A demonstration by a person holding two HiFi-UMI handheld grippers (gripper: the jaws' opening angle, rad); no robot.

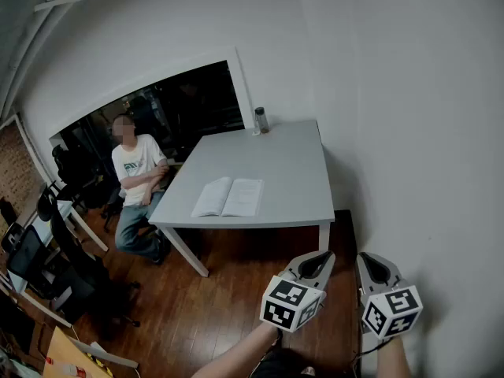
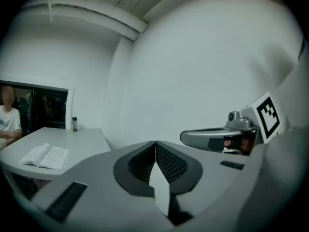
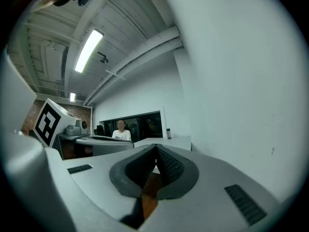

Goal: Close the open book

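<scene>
An open book [image 1: 229, 197] lies flat, pages up, near the front edge of a grey table [image 1: 295, 172]; the left gripper view shows the book [image 2: 46, 156] at far left. My left gripper [image 1: 318, 261] and right gripper [image 1: 373, 267] are held side by side over the wooden floor, well short of the table and far from the book. In the left gripper view the left gripper [image 2: 155, 143] is shut, its pads meeting with nothing between them. The right gripper [image 3: 155, 147] is likewise shut and empty.
A small dark bottle [image 1: 261, 120] stands at the table's far edge. A person [image 1: 138, 181] in a white T-shirt sits at the table's left side. Office chairs [image 1: 67, 250] and desks stand at lower left. A white wall [image 1: 425, 132] runs close on the right.
</scene>
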